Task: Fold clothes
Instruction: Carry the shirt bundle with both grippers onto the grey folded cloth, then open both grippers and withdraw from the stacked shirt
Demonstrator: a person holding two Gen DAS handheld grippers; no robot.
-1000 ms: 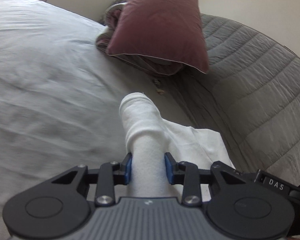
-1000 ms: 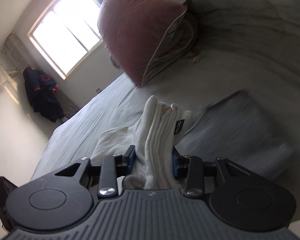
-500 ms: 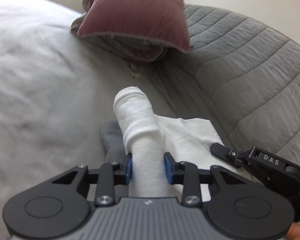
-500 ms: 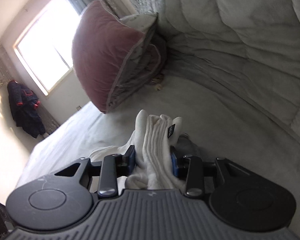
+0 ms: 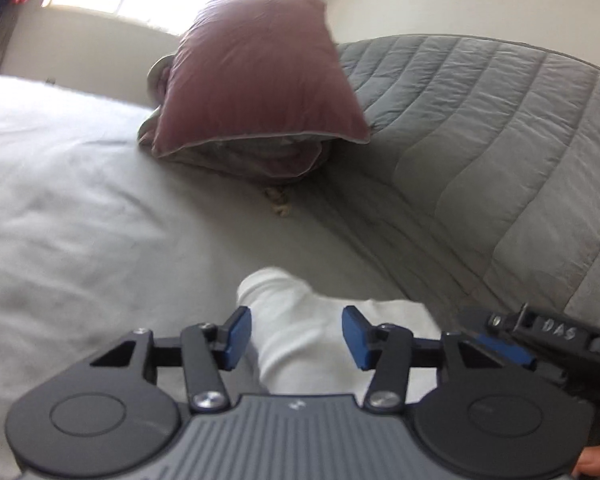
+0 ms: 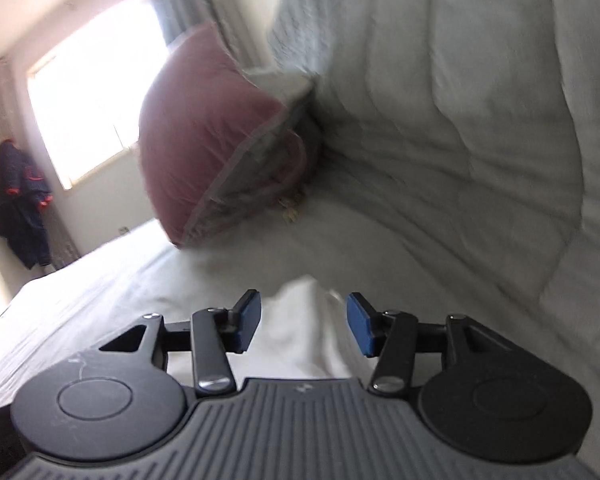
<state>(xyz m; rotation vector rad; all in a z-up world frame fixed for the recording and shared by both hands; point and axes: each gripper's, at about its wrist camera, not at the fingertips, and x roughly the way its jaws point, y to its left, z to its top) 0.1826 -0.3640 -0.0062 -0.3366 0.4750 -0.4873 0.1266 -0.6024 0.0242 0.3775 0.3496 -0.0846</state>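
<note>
White garment [image 5: 300,332] lies bunched on the pale sheet [image 5: 72,200] of the bed, near the foot of the grey quilted headboard [image 5: 480,152]. Left gripper [image 5: 296,336] sits over it, jaws opening; the cloth runs between the blue pads [image 5: 236,338], and a gap shows on the right pad's side, so the cloth is released, not pinched. On the left pad's side the cloth lies close; contact cannot be told for certain.

Right gripper [image 6: 302,324], seen in its own view, is likewise opening. A white fold of the same garment [image 6: 300,328] rises between its blue pads [image 6: 248,320] with space on both sides; it is let go. This view is blurred, so fine detail of the cloth is not readable.

In the left view the right tool's dark finger, marked with white letters, reaches in just beside the garment's right edge.

Maroon pillow [image 5: 260,76] leans against the headboard, well apart from the garment, with a grey-edged cushion under it. Bright window [image 6: 88,92] sits behind; a dark jacket [image 6: 20,204] hangs on the wall beside it. A fingertip shows at the lower right corner of the left view
</note>
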